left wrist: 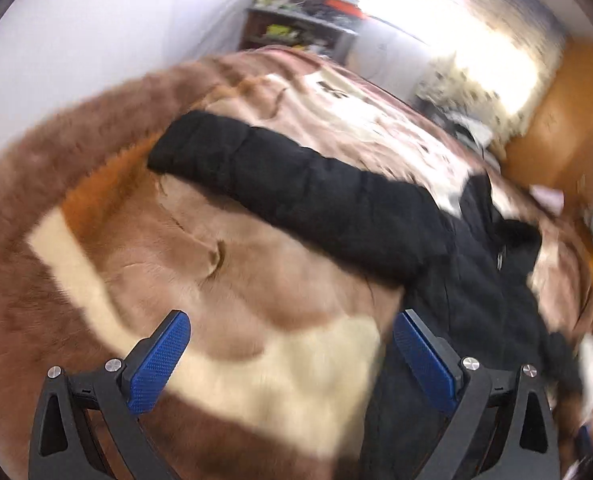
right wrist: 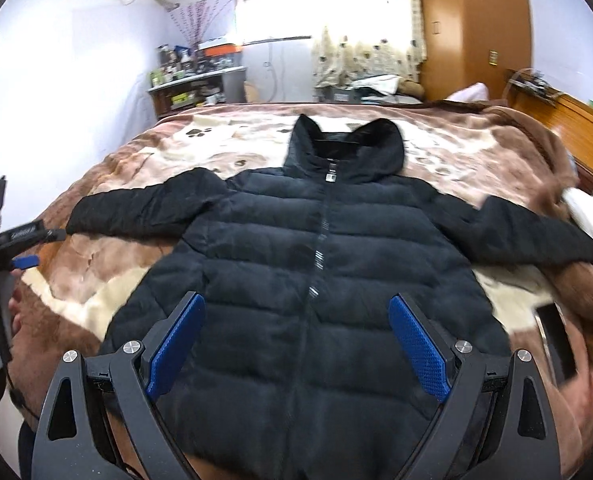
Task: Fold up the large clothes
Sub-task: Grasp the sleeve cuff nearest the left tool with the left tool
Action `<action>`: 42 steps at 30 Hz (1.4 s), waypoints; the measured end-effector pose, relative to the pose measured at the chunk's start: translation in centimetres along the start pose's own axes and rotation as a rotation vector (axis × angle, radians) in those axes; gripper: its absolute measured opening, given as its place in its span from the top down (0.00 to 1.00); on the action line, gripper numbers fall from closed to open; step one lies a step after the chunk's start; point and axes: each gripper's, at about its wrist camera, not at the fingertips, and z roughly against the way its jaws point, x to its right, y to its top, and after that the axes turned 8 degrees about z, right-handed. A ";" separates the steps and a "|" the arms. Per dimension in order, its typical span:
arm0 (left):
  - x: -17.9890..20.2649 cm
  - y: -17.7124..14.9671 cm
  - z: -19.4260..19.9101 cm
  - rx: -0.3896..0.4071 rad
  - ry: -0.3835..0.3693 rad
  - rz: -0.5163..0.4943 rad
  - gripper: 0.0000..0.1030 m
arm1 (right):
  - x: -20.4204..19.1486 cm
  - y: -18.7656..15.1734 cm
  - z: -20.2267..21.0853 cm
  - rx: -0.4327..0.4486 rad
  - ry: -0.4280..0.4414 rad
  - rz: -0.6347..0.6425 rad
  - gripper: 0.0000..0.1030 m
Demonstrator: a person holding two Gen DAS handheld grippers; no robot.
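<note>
Both tools gape wide and hold nothing, the right tool [right wrist: 296,344] above the hem of the black hooded puffer jacket [right wrist: 308,248] spread front-up, sleeves out, on the brown plush blanket [right wrist: 96,280], the left tool [left wrist: 292,356] over blanket beside its sleeve [left wrist: 280,184].

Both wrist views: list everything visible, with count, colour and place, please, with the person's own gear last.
jacket: one, black, quilted, hooded, spread flat on the bed, zipped, sleeves out.
blanket: one, brown and cream, furry, covering the bed under the jacket.
shelf: one, dark, cluttered, against the far wall.
curtain: one, cream, patterned, over the bright window.
wardrobe: one, orange-brown wood, far right corner.
left gripper: black with blue pads, jaws apart, over the blanket beside the jacket's sleeve.
right gripper: black with blue pads, jaws apart, above the jacket's hem.
</note>
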 end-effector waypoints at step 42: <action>9.4 11.4 -9.9 0.233 0.004 -0.107 0.88 | -1.7 6.8 -11.3 -0.002 0.092 0.055 0.09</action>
